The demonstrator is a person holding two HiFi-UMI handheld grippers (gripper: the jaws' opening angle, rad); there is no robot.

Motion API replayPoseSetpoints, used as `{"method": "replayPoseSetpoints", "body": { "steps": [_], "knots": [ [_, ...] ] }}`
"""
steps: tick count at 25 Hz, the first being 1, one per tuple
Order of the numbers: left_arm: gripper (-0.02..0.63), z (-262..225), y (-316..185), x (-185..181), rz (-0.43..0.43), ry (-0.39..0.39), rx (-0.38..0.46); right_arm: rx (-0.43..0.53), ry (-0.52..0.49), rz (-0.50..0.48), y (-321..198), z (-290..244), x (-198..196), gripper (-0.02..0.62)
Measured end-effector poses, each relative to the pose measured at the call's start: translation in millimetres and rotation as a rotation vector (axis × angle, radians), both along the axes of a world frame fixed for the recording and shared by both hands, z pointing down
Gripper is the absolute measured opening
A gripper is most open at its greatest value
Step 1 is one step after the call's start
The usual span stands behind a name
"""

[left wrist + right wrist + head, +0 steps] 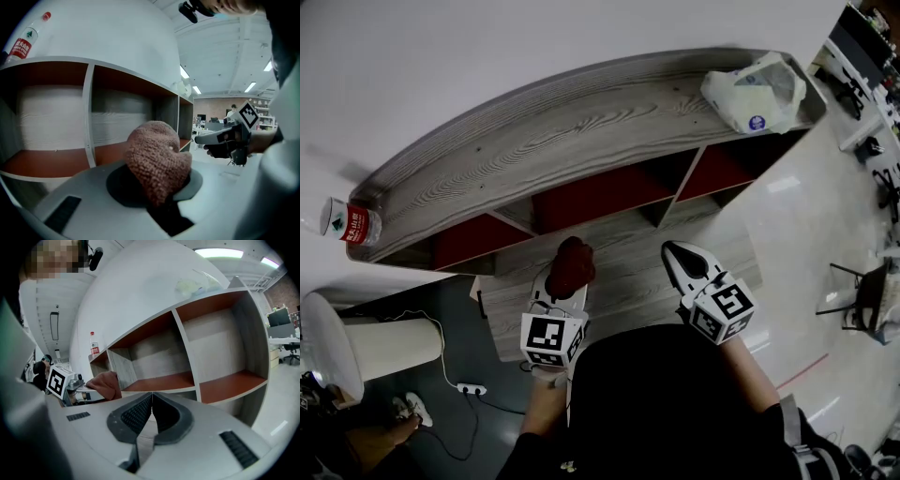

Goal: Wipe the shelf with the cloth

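The left gripper (563, 292) pinches the bunched reddish cloth (572, 264), probably leaving a wad free for rubbing, just before the shelf (534, 159) and its middle compartment. The right gripper (684, 258), jaws pressed together on nothing, hangs beside it.

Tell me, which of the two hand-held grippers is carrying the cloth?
The left gripper: its jaws are clamped on the reddish-brown cloth. The right gripper has its jaws shut together with nothing between them.

The left claw (158, 186) grips the brown cloth (155, 157) facing the shelf (88, 123).
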State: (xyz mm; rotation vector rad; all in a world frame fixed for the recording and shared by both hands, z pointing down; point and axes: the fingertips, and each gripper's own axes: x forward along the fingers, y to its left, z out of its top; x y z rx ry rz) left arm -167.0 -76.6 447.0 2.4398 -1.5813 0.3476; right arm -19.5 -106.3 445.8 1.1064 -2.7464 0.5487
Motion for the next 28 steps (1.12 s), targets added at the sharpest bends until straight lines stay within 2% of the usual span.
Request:
{"method": "replayPoseSetpoints", "body": {
  "steps": [5, 12, 19, 28],
  "knots": [
    [0.080, 4.0, -4.1, -2.7, 0.012, 0.022, -0.015, 0.083, 0.018, -0.005, -6.5, -15.5, -5.5, -0.003],
    [0.081, 4.6, -11.0, -4.8, 0.018, 0.042, -0.019, 0.134, 0.028, -0.023, -13.6, -20.2, -9.8, -0.003],
    [0.081, 4.6, -14.8, -6.1, 0.018, 0.057, -0.021, 0.124, 0.033, -0.055, -14.3, -20.2, -19.1, -0.003],
    [0.081, 6.4, -15.2, 0.1, 0.031, 0.097, -0.037, 0.098, 0.008, -0.030, -17.5, -27.3, -19.5, -0.003]
  ]
}}
